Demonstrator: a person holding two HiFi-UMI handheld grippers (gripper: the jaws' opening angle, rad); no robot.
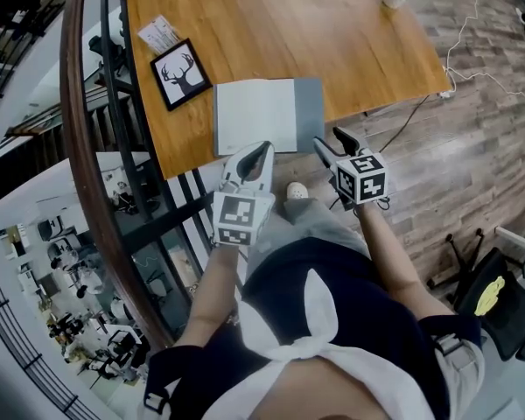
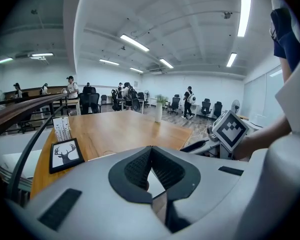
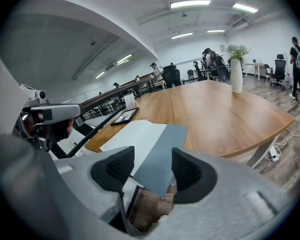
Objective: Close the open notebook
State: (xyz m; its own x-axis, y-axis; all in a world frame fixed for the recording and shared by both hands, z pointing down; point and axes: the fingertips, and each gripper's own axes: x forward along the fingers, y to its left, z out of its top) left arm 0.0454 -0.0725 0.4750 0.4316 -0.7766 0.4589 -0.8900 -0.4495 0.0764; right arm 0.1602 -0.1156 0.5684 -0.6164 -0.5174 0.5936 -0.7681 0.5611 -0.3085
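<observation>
Open notebook, white page plus flat grey cover flap, lies at wooden table's near edge, long axis along the edge. Right gripper is just off that edge, jaws wide apart and empty, framing the flap's near corner; likely the nearer hand. Left gripper is pinched together, empty, at the edge by the white page.

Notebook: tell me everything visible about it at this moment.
The notebook lies open and flat at the wooden table's near edge, grey near corner overhanging: blank white page left, grey cover right. A framed deer picture sits beside it, apart. The right gripper, jaws open, hovers at that corner, not gripping.
</observation>
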